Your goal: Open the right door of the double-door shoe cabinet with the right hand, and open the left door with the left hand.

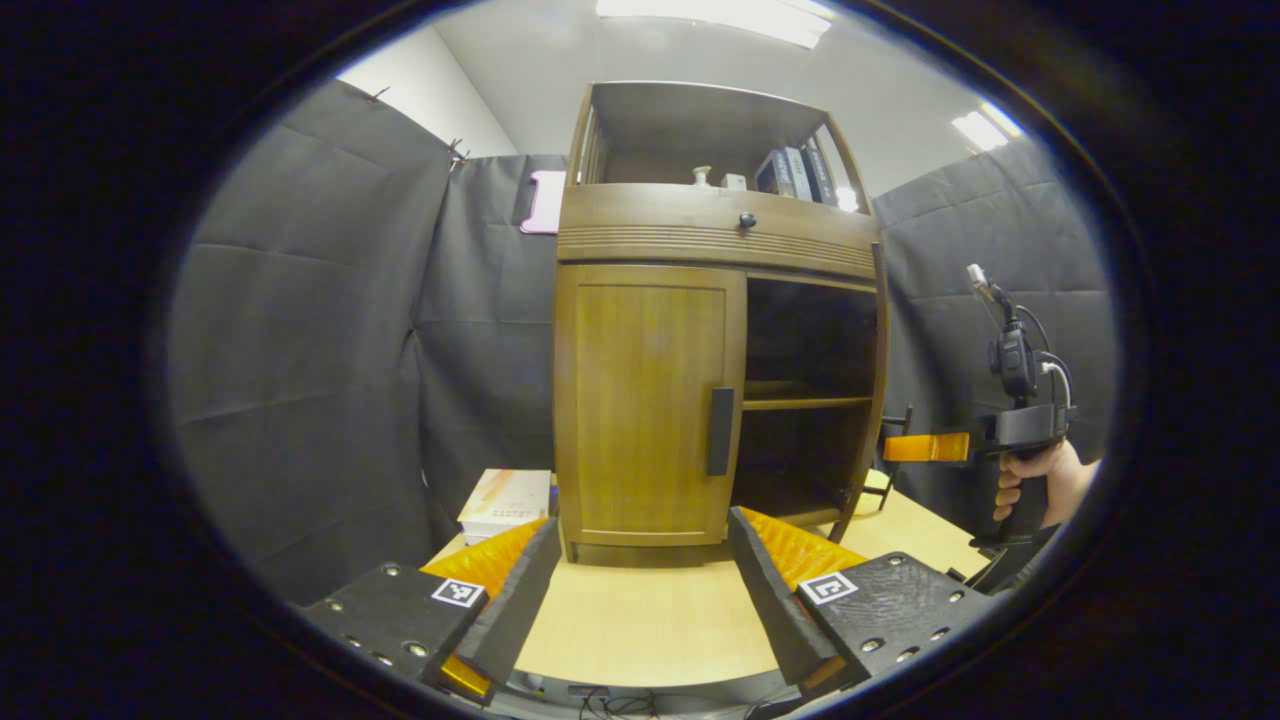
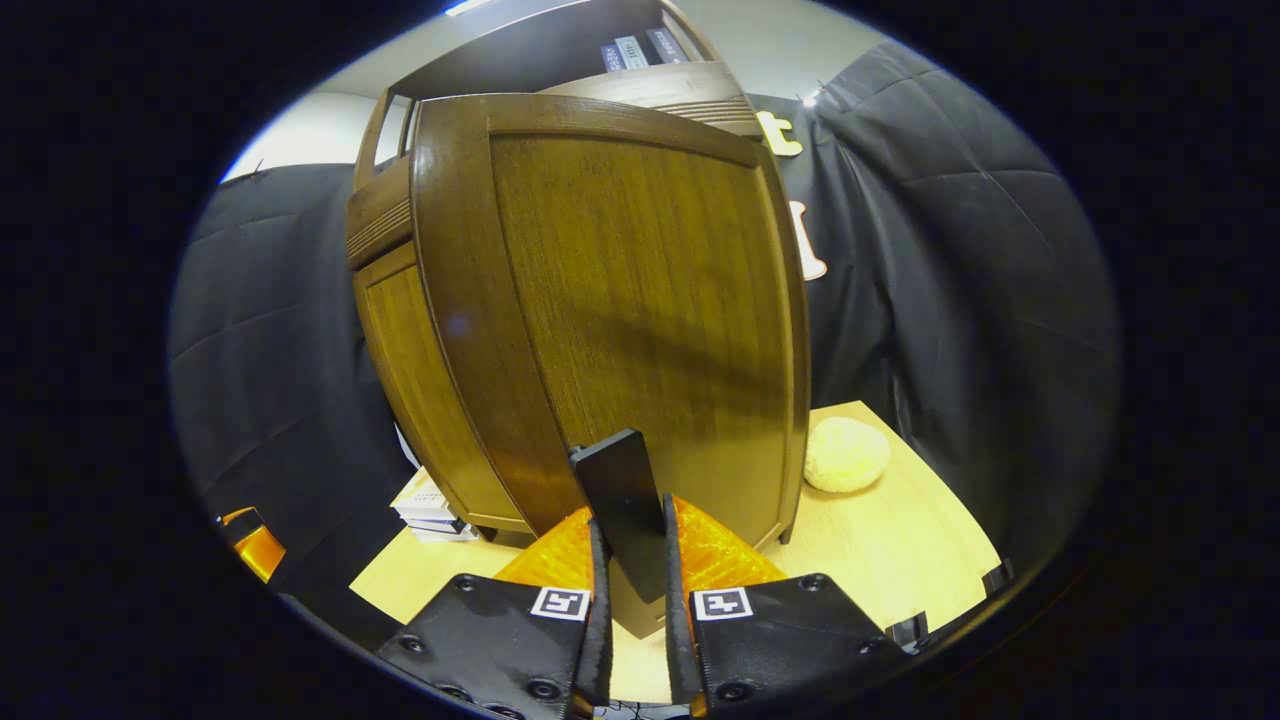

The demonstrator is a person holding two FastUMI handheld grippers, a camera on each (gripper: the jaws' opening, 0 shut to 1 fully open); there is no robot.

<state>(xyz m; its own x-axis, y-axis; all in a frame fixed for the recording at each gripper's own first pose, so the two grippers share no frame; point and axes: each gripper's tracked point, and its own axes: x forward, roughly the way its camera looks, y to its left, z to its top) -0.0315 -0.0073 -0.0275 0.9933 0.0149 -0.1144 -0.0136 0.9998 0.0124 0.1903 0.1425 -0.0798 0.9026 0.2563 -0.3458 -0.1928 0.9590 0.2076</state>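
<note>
the shoe cabinet [image 1: 715,330] stands on the light wood table [image 1: 640,620], with dark cloth walls around it. its right door [image 2: 640,300] is swung out wide, and the inside on that side looks dark, with a shelf across it. the right gripper [image 2: 632,590] has its two fingers pressed tight on the flat dark handle [image 2: 625,510] of that door. in the left gripper view you can see it off to the side, with a hand [image 1: 1040,480] around its grip.

the left door [image 1: 650,400] is shut. its handle [image 1: 720,430] is a dark upright bar on the edge near the middle of the cabinet. the left gripper [image 1: 640,590] waits in front of the cabinet, low over the table, with its fingers spread wide and nothing between them.

i think the right door is done, so the left door comes next. to do it well, the left gripper should go up and forward so the bar sits right between the fingers, then squeeze. then it should pull in a curve, like the door swings, not straight back. a stack of books [image 1: 505,500] lies beside the cabinet on that side, so the door may come close to it.
</note>
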